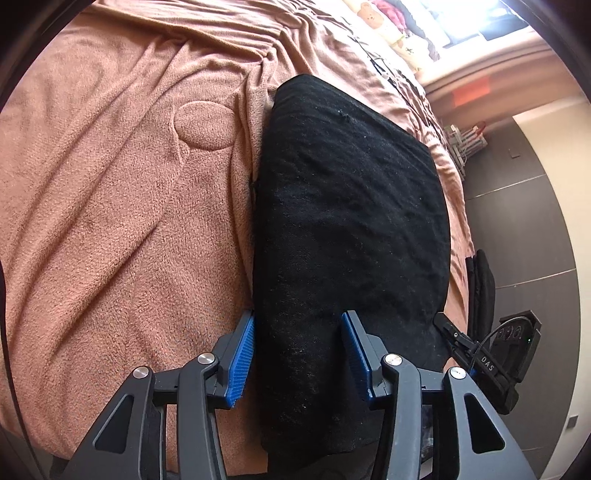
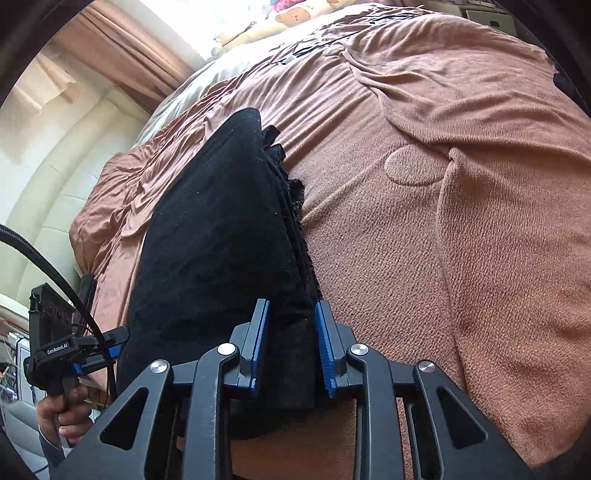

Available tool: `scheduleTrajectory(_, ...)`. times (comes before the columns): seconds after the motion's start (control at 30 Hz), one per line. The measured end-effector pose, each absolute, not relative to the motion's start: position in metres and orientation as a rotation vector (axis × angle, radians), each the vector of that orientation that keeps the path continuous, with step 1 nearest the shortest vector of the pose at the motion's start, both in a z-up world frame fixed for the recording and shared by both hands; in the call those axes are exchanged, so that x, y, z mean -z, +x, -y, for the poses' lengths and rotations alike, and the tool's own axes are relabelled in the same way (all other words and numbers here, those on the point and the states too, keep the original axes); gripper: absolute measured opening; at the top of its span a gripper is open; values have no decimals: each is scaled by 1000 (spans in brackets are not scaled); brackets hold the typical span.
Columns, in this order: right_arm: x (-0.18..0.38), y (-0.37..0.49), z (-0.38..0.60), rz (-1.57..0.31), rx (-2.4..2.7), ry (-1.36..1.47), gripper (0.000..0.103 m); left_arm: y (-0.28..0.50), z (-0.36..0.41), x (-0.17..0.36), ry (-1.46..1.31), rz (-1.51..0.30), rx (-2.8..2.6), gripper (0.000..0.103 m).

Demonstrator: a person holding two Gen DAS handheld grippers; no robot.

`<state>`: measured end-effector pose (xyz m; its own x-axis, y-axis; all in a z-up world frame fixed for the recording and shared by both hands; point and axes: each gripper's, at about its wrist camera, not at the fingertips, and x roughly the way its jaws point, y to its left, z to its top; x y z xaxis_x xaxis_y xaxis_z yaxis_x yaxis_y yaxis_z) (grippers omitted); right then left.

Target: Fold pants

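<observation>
Left wrist view: my left gripper (image 1: pixel 297 354) straddles the near end of the folded black knit pants (image 1: pixel 351 221) on the terracotta fleece blanket (image 1: pixel 110 221), pads apart, not pinching. My right gripper (image 2: pixel 291 350) brackets their ruffled edge, probably to square the bundle; whether it grips, I cannot tell.

The pants (image 1: pixel 347 221) lie on the blanket (image 1: pixel 122 221); a pillow (image 2: pixel 295 16) sits at twelve o'clock.

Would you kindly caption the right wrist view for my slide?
Right gripper straddling the near edge of folded black pants on a brown blanket.
</observation>
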<state>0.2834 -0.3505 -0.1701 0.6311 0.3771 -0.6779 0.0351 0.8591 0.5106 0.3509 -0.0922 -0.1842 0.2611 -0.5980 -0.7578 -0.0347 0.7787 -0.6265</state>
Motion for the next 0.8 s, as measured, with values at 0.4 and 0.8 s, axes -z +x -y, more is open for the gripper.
scheduleTrajectory(0.4,183,282,355,-883,-220,591,22,345,91,173,-596,-1234,415,28)
scheduleTrajectory(0.8,182,263,345,-898,-232,633,22,339,79,142,-548,-1185,431,20)
